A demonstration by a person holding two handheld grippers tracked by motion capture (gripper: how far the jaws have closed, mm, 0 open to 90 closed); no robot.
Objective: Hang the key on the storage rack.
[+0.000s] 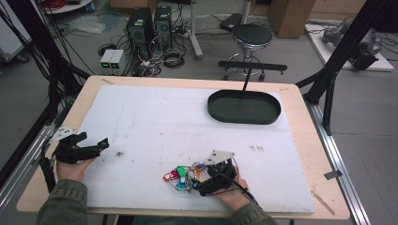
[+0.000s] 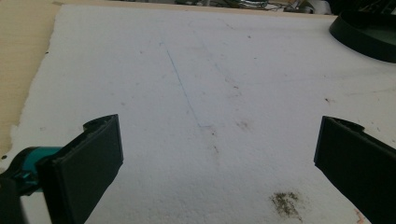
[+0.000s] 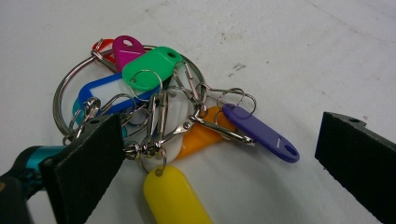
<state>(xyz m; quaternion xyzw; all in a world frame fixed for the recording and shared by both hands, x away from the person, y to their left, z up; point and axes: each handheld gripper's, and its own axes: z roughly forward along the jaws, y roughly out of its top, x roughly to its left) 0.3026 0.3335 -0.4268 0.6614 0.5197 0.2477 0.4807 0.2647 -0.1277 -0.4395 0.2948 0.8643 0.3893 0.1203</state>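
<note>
A bunch of coloured key tags on a big metal ring (image 3: 159, 107) lies on the white sheet near the table's front edge (image 1: 182, 177). Green, magenta, blue, purple, orange and yellow tags hang from small clips on it. My right gripper (image 3: 219, 163) is open, its jaws wide apart, with the yellow tag and the clips lying between them; in the high view the right gripper (image 1: 206, 180) sits just right of the bunch. My left gripper (image 1: 91, 143) rests at the table's left, open (image 2: 219, 158), with only bare sheet between its jaws.
A dark oval tray (image 1: 244, 107) stands at the back right of the white sheet (image 1: 178, 122). A small dirt spot (image 2: 286, 204) marks the sheet near the left gripper. Beyond the table are a stool (image 1: 252, 37) and computer towers (image 1: 149, 28).
</note>
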